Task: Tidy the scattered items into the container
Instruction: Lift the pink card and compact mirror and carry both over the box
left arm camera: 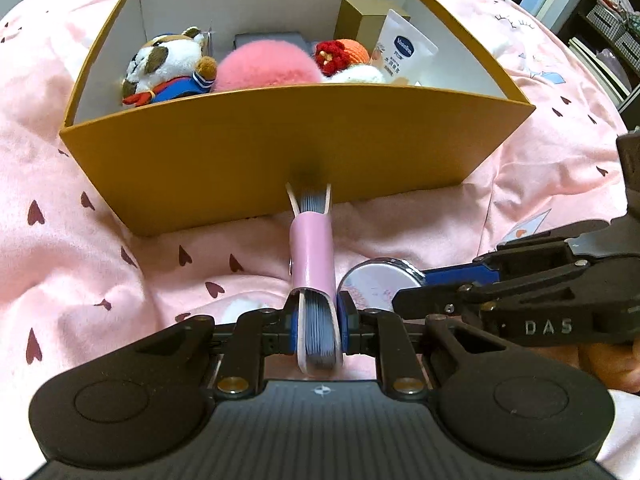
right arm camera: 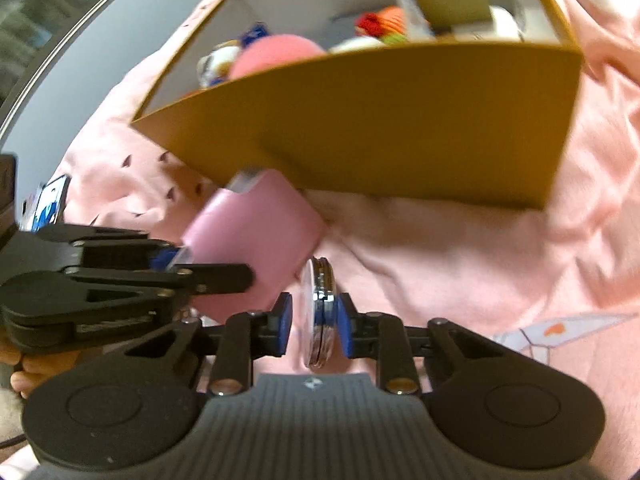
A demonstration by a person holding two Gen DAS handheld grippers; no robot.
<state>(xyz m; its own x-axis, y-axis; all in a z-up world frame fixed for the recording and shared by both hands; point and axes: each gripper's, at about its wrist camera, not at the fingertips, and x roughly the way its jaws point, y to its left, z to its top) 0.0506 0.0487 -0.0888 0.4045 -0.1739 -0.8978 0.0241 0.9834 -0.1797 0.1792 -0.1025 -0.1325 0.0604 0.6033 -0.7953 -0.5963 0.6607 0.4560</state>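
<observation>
Two tongs in play, both low over a pink heart-print bedspread [left arm camera: 80, 264] just in front of the box [left arm camera: 304, 148]. The right wrist view is motion-blurred, so the box contents read as smears there. The box's near wall hides the lower parts of what lies inside. Left tongs [left arm camera: 318, 326] are clamped on a pink card holder [left arm camera: 312, 252]: smooth leather-look sleeve, bluish card edges showing at both ends, its far end at the box wall. Right tongs [right arm camera: 312, 320] have a round silver compact [right arm camera: 320, 312] edge-on between the blue pads; the right pad touches it, a gap shows at the left pad, so a firm grip isn't confirmed. Box is mustard cardboard, white inside, holding a plush dog [left arm camera: 168, 68], pink fluffy pom-pom [left arm camera: 268, 66], red-orange crochet toy [left arm camera: 340, 54], white tube [left arm camera: 404, 50], and gold carton [left arm camera: 366, 18].
</observation>
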